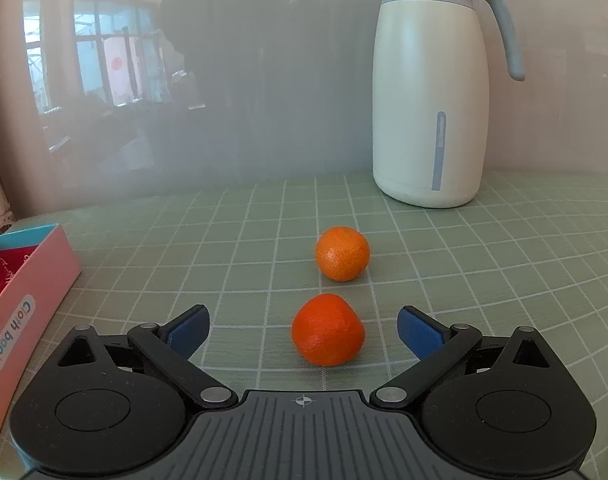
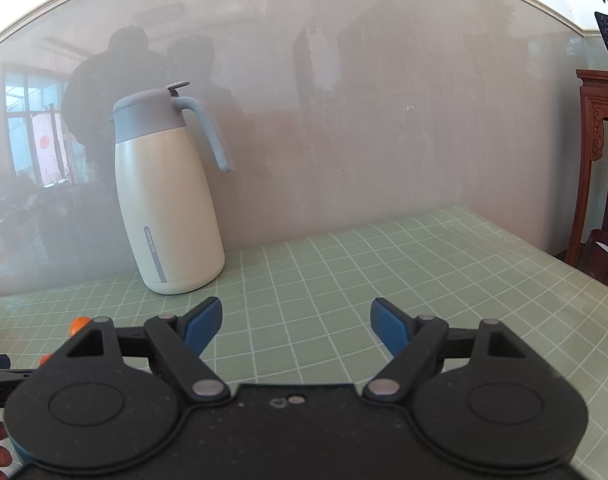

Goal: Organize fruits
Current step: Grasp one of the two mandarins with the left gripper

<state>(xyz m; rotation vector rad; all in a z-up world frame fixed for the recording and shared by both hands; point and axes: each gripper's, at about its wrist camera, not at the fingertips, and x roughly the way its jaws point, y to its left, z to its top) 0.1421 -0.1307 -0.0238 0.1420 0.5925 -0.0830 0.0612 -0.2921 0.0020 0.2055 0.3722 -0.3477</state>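
Observation:
Two oranges lie on the green grid tablecloth (image 1: 484,264) in the left wrist view. The near orange (image 1: 327,330) sits between the blue pads of my left gripper (image 1: 304,320), which is open; neither pad touches it. The far orange (image 1: 343,253) rests a little farther back. In the right wrist view my right gripper (image 2: 295,316) stands open over bare cloth with nothing between its fingers. Slivers of orange fruit (image 2: 79,325) peek out past its left edge.
A tall cream jug with a grey-blue lid and handle (image 1: 430,92) (image 2: 166,200) stands at the back against the glossy wall. A pink open "Cloth book" box (image 1: 20,312) sits at the left. A carved wooden stand (image 2: 600,152) is off the table's right edge.

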